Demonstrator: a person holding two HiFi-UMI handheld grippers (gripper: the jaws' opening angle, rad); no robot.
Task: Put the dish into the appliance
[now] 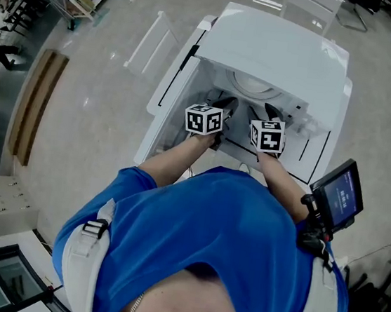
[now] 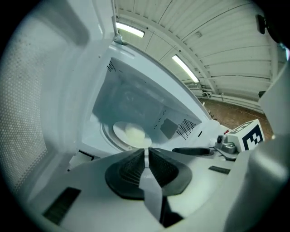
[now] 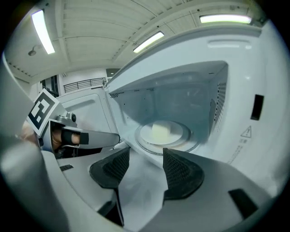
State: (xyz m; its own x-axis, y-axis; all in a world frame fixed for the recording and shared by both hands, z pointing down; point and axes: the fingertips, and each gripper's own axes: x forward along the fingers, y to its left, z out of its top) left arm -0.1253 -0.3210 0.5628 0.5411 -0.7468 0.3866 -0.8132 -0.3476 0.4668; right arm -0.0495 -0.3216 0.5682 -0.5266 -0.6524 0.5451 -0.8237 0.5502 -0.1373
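Your left claw has its jaws together with nothing in them. Your right claw stands apart, empty. The round white dish sits inside the open white microwave oven, just ahead of both.

Dish mostly hidden under microwave top; blurred in gripper views.

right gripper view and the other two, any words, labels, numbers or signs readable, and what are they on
No word or number can be read in any view.
On the front frame of the appliance: a warning triangle; the print under it is too small to read.
On the screen by the person's right arm: lit, but too blurred to read.
On the marker cubes: black and white square patterns, no letters.
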